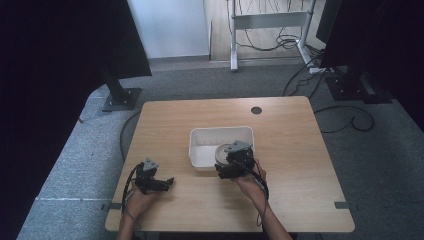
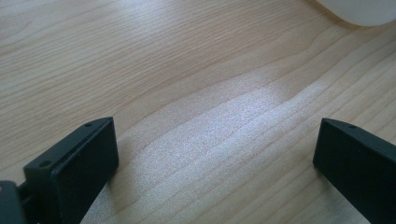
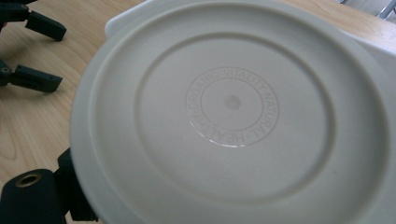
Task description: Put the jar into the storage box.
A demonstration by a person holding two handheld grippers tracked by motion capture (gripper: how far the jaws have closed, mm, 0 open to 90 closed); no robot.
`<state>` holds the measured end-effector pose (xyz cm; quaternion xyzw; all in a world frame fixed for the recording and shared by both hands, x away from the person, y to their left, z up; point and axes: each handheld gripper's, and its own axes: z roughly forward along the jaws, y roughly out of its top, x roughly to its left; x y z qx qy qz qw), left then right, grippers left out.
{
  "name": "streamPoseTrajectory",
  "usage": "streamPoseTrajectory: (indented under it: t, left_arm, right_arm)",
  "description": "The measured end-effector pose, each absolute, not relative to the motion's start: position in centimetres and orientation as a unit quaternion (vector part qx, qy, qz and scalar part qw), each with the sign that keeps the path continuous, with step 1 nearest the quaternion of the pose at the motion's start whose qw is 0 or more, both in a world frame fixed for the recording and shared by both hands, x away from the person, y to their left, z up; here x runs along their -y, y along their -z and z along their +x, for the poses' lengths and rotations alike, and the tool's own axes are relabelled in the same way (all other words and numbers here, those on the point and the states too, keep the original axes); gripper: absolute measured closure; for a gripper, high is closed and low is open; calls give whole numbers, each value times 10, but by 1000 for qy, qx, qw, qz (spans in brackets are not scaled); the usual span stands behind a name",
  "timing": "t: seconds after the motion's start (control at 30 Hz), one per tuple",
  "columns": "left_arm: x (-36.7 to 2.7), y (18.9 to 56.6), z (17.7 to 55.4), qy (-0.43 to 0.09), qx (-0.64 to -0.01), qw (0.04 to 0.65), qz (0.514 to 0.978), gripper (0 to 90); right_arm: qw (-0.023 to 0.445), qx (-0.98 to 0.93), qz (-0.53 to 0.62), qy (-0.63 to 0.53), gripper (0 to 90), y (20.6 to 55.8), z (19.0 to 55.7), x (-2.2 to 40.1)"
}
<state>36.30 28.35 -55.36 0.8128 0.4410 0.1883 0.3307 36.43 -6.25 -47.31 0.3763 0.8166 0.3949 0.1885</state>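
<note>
Your right gripper (image 1: pixel 235 162) sits at the near rim of the white bin (image 1: pixel 196 142), clamped on a round cream lid (image 3: pixel 233 112) embossed with ORGANIC VITALITY NATURAL HEALTHY. In the right gripper view the lid hides the far jaw, so how deep the bite goes can't be told. If only the rim is pinched, a tilt or a knock against the bin wall could twist the lid free and drop it onto the wooden table (image 1: pixel 300 165). Your left gripper (image 1: pixel 160 184) rests well apart, jaws spread wide over bare wood, holding nothing. It is too far off to steady the light bin if the lid nudges it.
</note>
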Motion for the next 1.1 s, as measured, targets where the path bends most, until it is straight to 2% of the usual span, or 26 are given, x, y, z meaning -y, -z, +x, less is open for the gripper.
streamPoseTrajectory:
  t: [1.1]
  left_arm:
    - [-284,554,364,-188,-439,330,814,0]
  right_arm:
    - [201,-817,376,-389,94,489,407,24]
